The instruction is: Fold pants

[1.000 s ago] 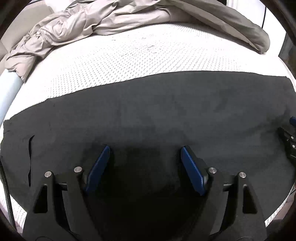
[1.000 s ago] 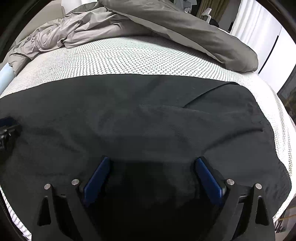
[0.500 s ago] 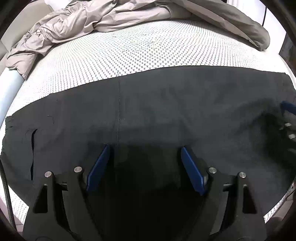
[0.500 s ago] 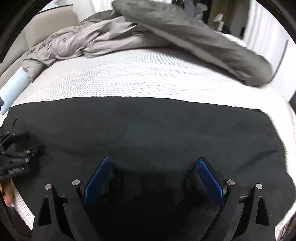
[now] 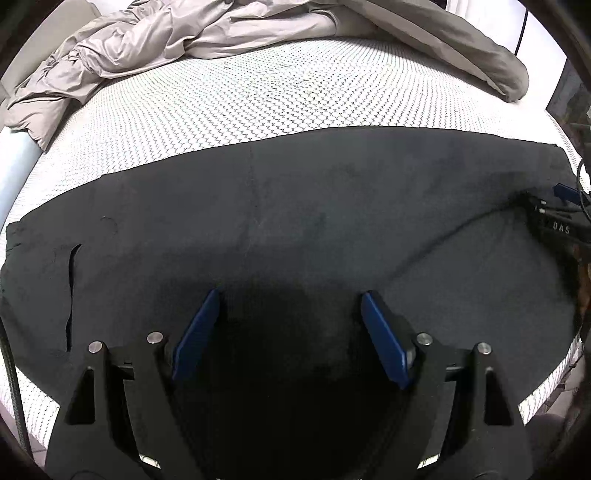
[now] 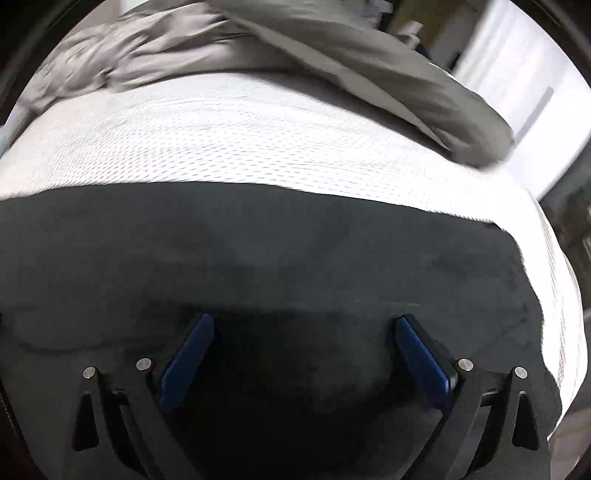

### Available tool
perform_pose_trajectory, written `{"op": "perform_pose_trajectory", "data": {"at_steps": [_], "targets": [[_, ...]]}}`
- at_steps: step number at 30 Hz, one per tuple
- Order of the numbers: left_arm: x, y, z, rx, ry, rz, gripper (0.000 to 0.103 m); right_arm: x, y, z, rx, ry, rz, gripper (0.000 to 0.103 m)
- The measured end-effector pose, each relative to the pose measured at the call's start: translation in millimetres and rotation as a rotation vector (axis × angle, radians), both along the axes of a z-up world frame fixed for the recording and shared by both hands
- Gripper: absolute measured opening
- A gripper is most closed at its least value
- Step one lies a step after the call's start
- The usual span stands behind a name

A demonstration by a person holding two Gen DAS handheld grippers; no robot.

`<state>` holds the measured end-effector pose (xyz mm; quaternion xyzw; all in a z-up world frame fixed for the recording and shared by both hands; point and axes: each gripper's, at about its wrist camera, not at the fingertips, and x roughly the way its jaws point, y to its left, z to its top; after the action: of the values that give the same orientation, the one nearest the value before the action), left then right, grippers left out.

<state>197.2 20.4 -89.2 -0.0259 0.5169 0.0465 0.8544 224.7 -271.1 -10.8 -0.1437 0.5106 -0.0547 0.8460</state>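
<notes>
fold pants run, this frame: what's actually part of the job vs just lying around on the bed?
Part of the job:
- black pants, spread flat on the mattress
- left gripper, open above them
- right gripper, open above them

Just lying about:
- grey duvet, bunched along the far side
- pale blue pillow at the left edge

far side: rumpled grey duvet (image 5: 229,40) heaped along the mattress (image 5: 280,92)
middle: bare mattress strip between duvet and pants (image 5: 332,206), passable

Black pants (image 5: 314,206) flat on mattress (image 5: 258,99); left claw (image 5: 290,314) open above; duvet (image 5: 155,48) behind
</notes>
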Motion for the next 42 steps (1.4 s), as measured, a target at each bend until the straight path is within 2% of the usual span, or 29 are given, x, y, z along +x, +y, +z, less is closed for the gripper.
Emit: {"op": "perform_pose_trajectory", "data": {"at_steps": [3, 6, 9, 12, 15, 20, 22, 24, 27, 30, 34, 37, 42], "targets": [[-9.8, 4.0, 5.0, -0.01, -0.011, 0.006, 0.078, -5.1, 2.0, 11.3, 0.05, -0.018, 0.003, 0.099], [-21.4, 3.7, 10.5, -0.014, -0.024, 0.006, 0.078, -18.7, 28.5, 27.1, 0.155, -0.033, 0.118, 0.099], [-31.4, -1.5, 15.2, -0.011, -0.043, -0.013, 0.078, -27.8, 57.9, 24.6, 0.215, 0.02, 0.238, 0.099], [-42.8, -8.3, 21.0, 0.005, -0.069, -0.049, 0.078, -50.2, 93.0, 14.5, 0.196, 0.064, 0.371, 0.099], [-56.9, -16.5, 25.3, 0.05, -0.092, -0.074, 0.078, -71.6, 107.7, 5.9, 0.115, 0.062, 0.426, 0.098], [-77.2, -19.0, 20.2, 0.085, -0.088, -0.092, 0.078, -95.7, 73.6, 12.5, 0.098, 0.027, 0.383, 0.098], [-82.8, -17.0, 14.0, 0.099, -0.076, -0.099, 0.078, -101.3, 51.2, 15.2, 0.065, 0.007, 0.343, 0.098], [-86.9, -11.2, 10.4, 0.1, -0.076, -0.096, 0.078, -105.6, 29.7, 18.2, 0.085, -0.002, 0.309, 0.099], [-97.0, -6.4, 13.8, 0.106, -0.089, -0.073, 0.078, -112.0, 1.4, 20.1, 0.056, -0.022, 0.235, 0.099], [-104.0, -4.2, 23.4, 0.068, -0.116, -0.064, 0.078, -118.8, -15.0, 30.3, 0.144, -0.047, 0.201, 0.099], [-114.4, -6.0, 29.9, -0.098, -0.116, -0.062, 0.078, -138.8, -26.2, 50.4, 0.364, -0.074, 0.203, 0.099], [-125.5, -15.7, 25.5, -0.186, -0.093, -0.08, 0.078, -167.5, -24.5, 55.0, 0.516, -0.073, 0.184, 0.099], [-153.0, -31.5, 22.9, -0.177, -0.104, -0.107, 0.078, -187.7, -28.9, 35.4, 0.676, -0.018, 0.138, 0.098]]}}
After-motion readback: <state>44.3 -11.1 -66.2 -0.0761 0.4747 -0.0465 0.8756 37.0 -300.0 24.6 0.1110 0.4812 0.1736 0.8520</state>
